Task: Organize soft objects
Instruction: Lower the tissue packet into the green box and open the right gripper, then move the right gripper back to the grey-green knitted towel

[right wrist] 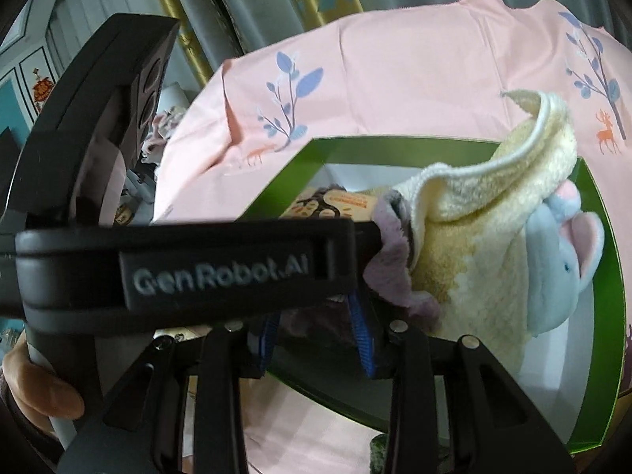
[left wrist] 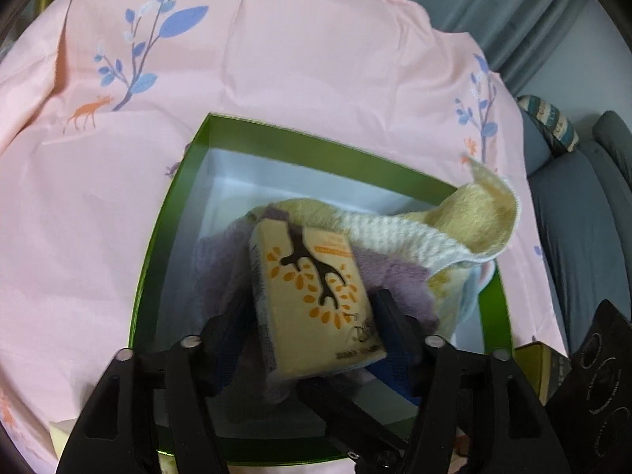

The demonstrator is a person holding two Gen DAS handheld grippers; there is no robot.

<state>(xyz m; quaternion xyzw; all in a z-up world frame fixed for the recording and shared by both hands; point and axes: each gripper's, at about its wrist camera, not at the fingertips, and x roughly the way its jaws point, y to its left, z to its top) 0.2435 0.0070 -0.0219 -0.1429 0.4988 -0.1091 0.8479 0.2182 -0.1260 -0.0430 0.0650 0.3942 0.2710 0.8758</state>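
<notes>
two grippers meet over one green box (left wrist: 166, 237), which sits on a pink cloth (left wrist: 296, 79) printed with blue leaves and small orange animals.

the left wrist view looks down into the box's white inside. a tissue pack (left wrist: 316, 292), beige with a dark tree on it, lies tilted on a purple fluffy cloth (left wrist: 221, 272) near the middle of the box. the left gripper (left wrist: 312, 302) has a finger close along each long side of the pack. whether its pads press the pack or only flank it, i cannot tell. a yellow towel (left wrist: 486, 213) spills over the box's far right rim onto the pink cloth. only a pale blue sliver shows below it at the right wall.

the right wrist view makes sense of that sliver: it is a plush toy (right wrist: 561, 260), pale blue with pink ears, tucked against the right side of the towel inside the box. here the tissue pack is mostly hidden, only its far end showing above the left gripper's black body, which crosses the picture from the left. the right gripper (right wrist: 316, 316) sits at the box's near edge, its blue pads pinching a dark fold of the purple fluffy cloth. a person's hand (right wrist: 39, 391) grips a handle at the near left, something the left view never shows.
</notes>
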